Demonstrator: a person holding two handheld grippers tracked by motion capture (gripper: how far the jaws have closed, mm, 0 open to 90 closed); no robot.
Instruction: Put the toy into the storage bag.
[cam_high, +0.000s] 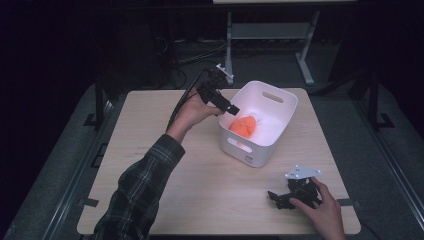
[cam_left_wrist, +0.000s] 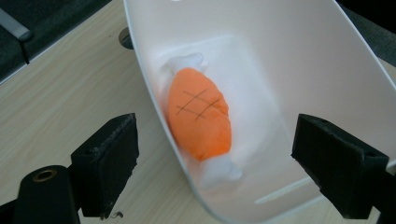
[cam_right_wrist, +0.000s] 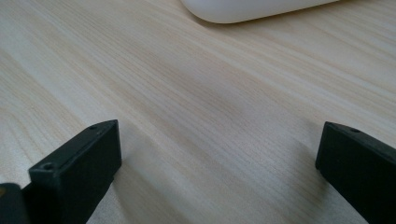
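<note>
Just below the left gripper, whose two black jaws stand wide apart with nothing between them, lies one orange plush toy — a soft, oval body with a stitched cross-hatch on top and a white fabric tuft at each end. It rests on the floor of a single white plastic bin, a smooth tub with rounded corners and a slot handle cut in each end wall; the toy sits against the wall nearest this gripper and is the one thing inside. The gripper hangs over that rim, tilted down toward the toy, apart from it.

Well away from the bin, the right gripper sits low on the pale wood-grain table — its two matte black pads spread wide, bare tabletop between them, and the bin's rounded base ahead of its jaws.
</note>
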